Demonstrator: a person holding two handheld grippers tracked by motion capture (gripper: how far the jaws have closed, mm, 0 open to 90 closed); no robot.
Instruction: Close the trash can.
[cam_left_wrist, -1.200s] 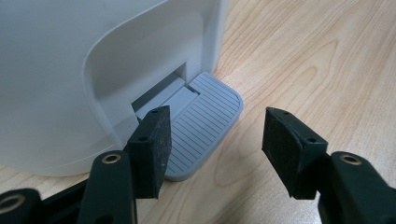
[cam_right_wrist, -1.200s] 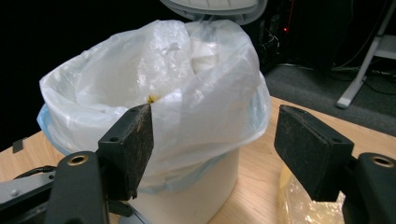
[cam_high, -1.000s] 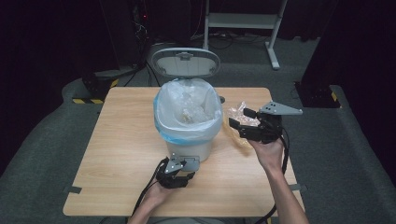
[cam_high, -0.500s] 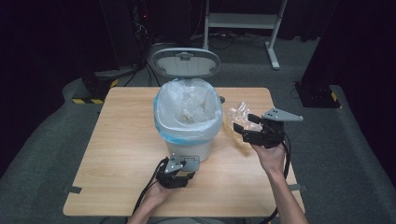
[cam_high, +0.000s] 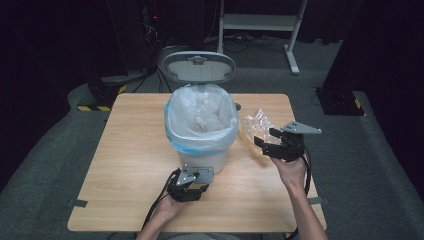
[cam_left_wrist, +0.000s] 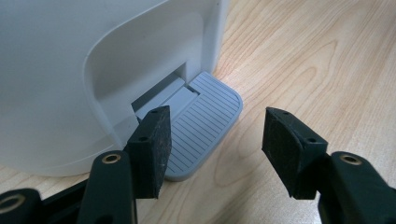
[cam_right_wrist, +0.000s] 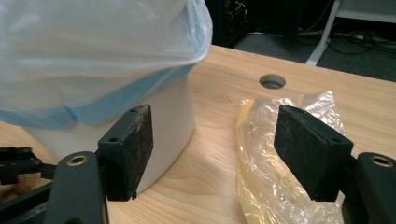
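Scene: pedal bin (cam_high: 202, 145) stands at centre of wooden table (cam_high: 135, 150), lid (cam_high: 199, 67) up and tilted back toward far edge. Bin is white, lined w/ a clear-blue bag (cam_high: 200, 112) folded over the rim; pale crumpled contents inside, not identifiable.

Left gripper (cam_high: 189, 186) sits low at the near side of the bin base, directly in front of the foot pedal (cam_left_wrist: 198, 126). In the left gripper view the jaws show a plain gap, nothing clamped between the pads. One pad (cam_left_wrist: 152, 149) lies over the near edge of the grey ribbed pedal, touching or just above it; cannot tell which. Other pad is over bare table, apart from the pedal. Hand is behind the gripper at the near table edge; cable trails toward the person.

Right gripper (cam_high: 265, 140) is to the right of the bin, just above the table, grey three-cornered plate on top. Jaws wide, nothing gripped. A crumpled clear yellowish plastic bag (cam_right_wrist: 280, 158) lies on the table just beside the bin. In the right gripper view the bag sits ahead of and partly between the jaws, nearer the right-hand pad; contact w/ the pads cannot be told. A round cable hole (cam_right_wrist: 272, 81) in the table is beyond the bag.
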